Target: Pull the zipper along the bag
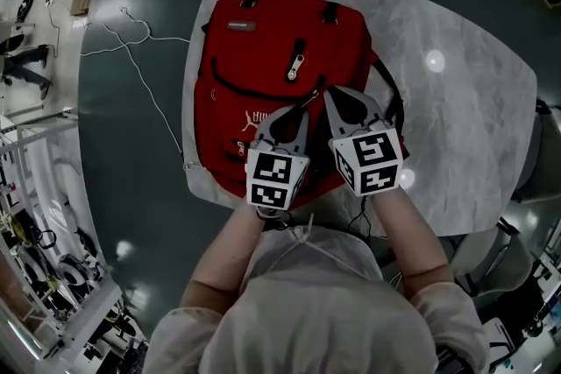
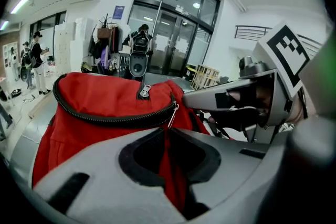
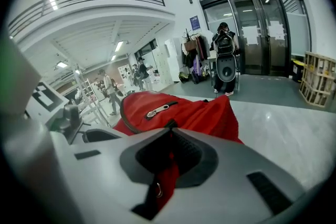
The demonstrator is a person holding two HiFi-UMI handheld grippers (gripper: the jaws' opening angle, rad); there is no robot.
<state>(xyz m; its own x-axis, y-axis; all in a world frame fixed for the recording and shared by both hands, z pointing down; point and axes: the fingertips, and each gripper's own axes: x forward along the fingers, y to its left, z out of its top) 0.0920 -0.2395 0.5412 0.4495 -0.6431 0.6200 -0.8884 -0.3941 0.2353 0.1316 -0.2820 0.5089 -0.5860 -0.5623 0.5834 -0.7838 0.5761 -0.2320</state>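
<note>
Red fabric backpack (image 1: pixel 263 57) has black zipper track (image 2: pixel 105 119), silver metal zipper pull (image 1: pixel 296 66) and white logo print (image 1: pixel 256 120). Pale grey marbled tabletop (image 1: pixel 473 101) sits against dark teal glossy floor (image 1: pixel 140 188). Grey left gripper (image 1: pixel 302 109) and grey right gripper (image 1: pixel 335 96) carry marker cubes (image 1: pixel 276 177) patterned in black-and-white squares.

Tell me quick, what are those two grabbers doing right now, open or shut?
Left gripper: shut on a fold of the red backpack.
Right gripper: shut on red backpack fabric with a small metal ring.
</note>
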